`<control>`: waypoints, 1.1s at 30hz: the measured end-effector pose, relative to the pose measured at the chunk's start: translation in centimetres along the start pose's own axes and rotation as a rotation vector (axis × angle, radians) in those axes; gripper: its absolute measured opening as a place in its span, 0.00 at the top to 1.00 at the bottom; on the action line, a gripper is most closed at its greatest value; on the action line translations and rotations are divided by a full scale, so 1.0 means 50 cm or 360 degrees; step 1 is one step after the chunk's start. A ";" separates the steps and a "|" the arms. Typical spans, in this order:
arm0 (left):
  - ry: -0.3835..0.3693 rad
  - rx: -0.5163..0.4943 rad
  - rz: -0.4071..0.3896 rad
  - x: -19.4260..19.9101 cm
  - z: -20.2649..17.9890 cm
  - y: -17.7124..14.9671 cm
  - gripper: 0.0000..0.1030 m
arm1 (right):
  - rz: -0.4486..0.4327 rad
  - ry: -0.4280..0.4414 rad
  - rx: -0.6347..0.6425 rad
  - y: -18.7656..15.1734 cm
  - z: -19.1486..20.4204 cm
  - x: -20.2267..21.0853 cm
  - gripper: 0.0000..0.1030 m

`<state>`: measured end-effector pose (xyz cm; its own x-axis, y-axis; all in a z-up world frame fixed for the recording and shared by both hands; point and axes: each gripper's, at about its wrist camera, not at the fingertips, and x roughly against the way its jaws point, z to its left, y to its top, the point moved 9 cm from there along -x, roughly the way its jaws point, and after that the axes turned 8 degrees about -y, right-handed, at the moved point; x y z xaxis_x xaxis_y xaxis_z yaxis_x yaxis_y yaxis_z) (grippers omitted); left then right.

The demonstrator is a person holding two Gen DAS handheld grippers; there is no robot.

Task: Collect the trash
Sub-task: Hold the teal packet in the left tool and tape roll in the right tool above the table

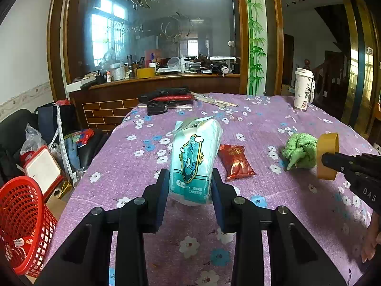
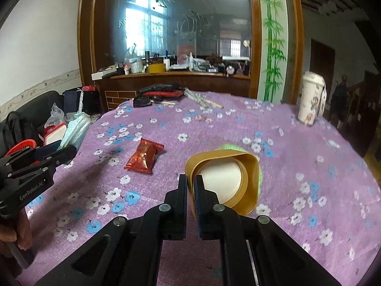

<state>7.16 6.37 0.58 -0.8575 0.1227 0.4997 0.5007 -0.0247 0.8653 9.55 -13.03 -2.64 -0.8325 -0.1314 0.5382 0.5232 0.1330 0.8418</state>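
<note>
Two tongs, both loaded. Left wrist view: my left gripper (image 1: 190, 190) is clamped on a teal-and-white tissue pack (image 1: 194, 159), pads pressing its lower sides, pack upright and lifted off the purple floral tablecloth (image 1: 297, 214). Red snack wrapper (image 1: 235, 162) lies flat on the cloth just right of the pack, not touching it. Farther right a crumpled green cloth (image 1: 300, 151), and in front of it my right gripper (image 1: 327, 159) coming in from the edge, pinching a squashed yellow tape roll (image 1: 327, 158). Red mesh basket (image 1: 23, 224) sits low at the left, off the table edge. White lidded cup (image 1: 303, 88) stands at the far right of the table; dark clutter at the far end.

Right wrist view: my right gripper (image 2: 190, 188) is nearly closed, jaws narrow, gripping the wall of the tape roll (image 2: 223, 181); the roll is bent almost square and held above the cloth (image 2: 309, 166). Green cloth (image 2: 231, 146) peeks out behind it. Snack wrapper (image 2: 145, 158) lies left of the roll, well apart. Left gripper (image 2: 59, 150) at far left, holding the tissue pack (image 2: 76, 128) beyond the table edge; basket (image 2: 21, 146) partly hidden behind it. Cup (image 2: 310, 99) far right. Behind: wooden counter with clutter, big framed glass panel, bamboo-painted pillar.
</note>
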 end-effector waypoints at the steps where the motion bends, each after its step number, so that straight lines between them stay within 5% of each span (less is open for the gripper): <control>1: -0.0001 -0.0001 0.0005 -0.001 0.000 -0.001 0.68 | 0.0017 0.0004 -0.0025 -0.001 -0.005 -0.003 0.94; 19: -0.0003 0.0011 0.0012 -0.005 0.002 -0.006 0.68 | 0.0205 -0.0091 -0.0094 -0.018 -0.022 -0.021 0.94; 33: -0.0088 0.0016 0.0027 0.057 -0.016 0.011 0.68 | 0.0227 -0.0159 -0.0123 -0.034 0.003 0.092 0.94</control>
<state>4.91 5.93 2.52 -0.8412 0.1767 0.5110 0.5165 -0.0172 0.8561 4.80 -13.71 -1.62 -0.7607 -0.0178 0.6488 0.6466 0.0669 0.7599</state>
